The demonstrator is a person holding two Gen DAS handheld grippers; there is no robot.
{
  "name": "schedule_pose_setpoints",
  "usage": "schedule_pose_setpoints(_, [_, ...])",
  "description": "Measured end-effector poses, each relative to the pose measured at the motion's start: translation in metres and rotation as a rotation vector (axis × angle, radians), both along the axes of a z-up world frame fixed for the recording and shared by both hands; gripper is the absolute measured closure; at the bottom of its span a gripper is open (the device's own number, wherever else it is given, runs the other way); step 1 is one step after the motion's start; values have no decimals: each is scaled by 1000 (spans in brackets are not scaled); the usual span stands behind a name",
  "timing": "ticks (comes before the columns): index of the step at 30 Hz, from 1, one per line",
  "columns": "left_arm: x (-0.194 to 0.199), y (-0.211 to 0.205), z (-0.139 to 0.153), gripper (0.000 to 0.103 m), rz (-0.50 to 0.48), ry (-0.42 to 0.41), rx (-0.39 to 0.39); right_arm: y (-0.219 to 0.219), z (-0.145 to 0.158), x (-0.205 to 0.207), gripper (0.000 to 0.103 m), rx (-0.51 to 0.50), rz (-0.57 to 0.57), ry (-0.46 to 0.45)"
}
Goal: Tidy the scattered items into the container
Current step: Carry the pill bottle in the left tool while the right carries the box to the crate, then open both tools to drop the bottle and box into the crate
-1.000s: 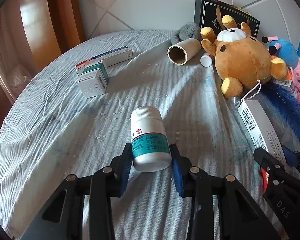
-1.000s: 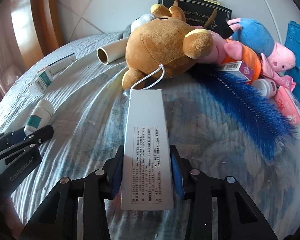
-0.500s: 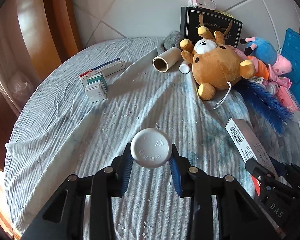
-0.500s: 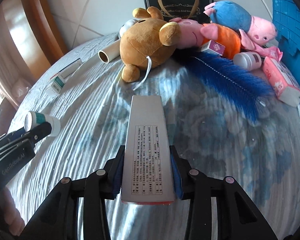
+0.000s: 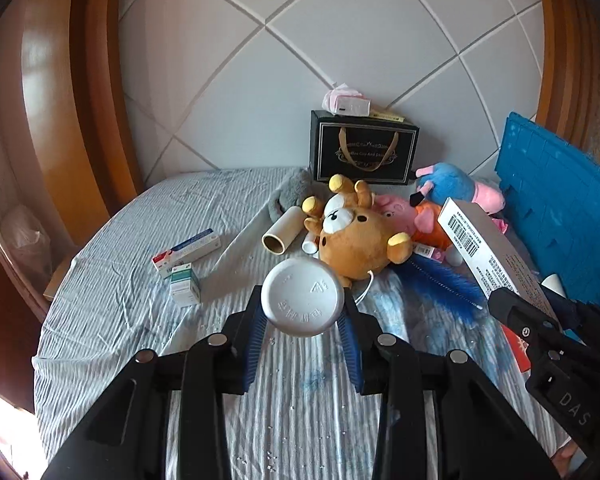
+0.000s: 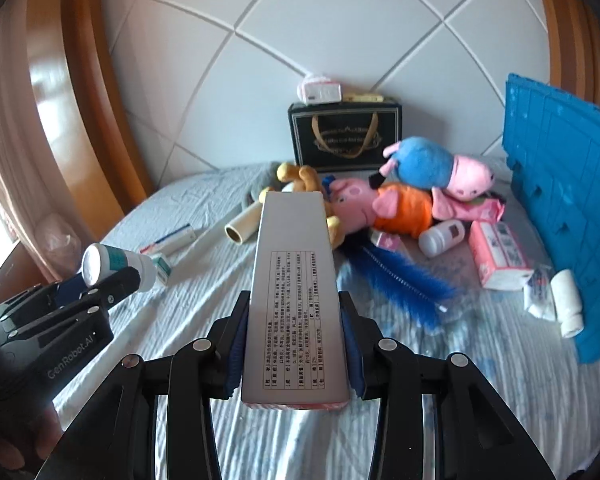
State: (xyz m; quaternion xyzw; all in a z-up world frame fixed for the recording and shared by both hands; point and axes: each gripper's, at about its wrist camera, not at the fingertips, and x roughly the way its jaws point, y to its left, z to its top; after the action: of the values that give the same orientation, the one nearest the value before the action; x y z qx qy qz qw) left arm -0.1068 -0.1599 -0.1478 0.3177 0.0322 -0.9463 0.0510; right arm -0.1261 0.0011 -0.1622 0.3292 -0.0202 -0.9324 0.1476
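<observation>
Left tongs [image 5: 302,320] clenched on white pill bottle [image 5: 302,298], cap facing the camera, bottle held clear above the bed [image 5: 140,320]. Right tongs [image 6: 294,344] clenched on long grey carton [image 6: 294,300], printed panel up, also held clear of the sheet. Blue crate [image 6: 560,208] stands at right edge of bed, tilted on its side. Beside it: pink tissue pack [image 6: 500,254], small white bottle [image 6: 442,236]. Brown plush bear [image 5: 356,240], blue brush [image 5: 440,284], cardboard tube [image 5: 282,232] and medicine boxes [image 5: 186,256] lie on the sheet.
</observation>
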Motion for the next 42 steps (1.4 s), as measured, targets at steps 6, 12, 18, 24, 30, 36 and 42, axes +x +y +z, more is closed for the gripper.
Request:
schedule_pose_setpoints(6, [4, 49, 55, 69, -108, 110, 31, 35, 68, 21, 63, 22, -73, 121])
schedule_pose_setpoints(12, [-3, 137, 99, 69, -251, 192, 51, 104, 119, 38, 63, 53, -199, 220])
schedule_pose_setpoints(18, [-17, 260, 136, 69, -403, 262, 49, 224, 158, 45, 63, 62, -350, 310])
schedule_pose_setpoints(24, [-63, 426, 178, 69, -506, 266, 61, 378, 182, 22, 63, 131, -418, 326])
schedule_pose_setpoints(30, [-137, 557, 168, 69, -552, -24, 42, 514, 180, -46, 63, 160, -394, 147])
schedule_pose_setpoints(36, [-177, 615, 110, 69, -556, -365, 24, 571, 135, -97, 63, 177, -358, -88])
schedule_pose_setpoints(42, [-181, 627, 89, 69, -530, -441, 17, 595, 113, -112, 63, 158, -333, -195])
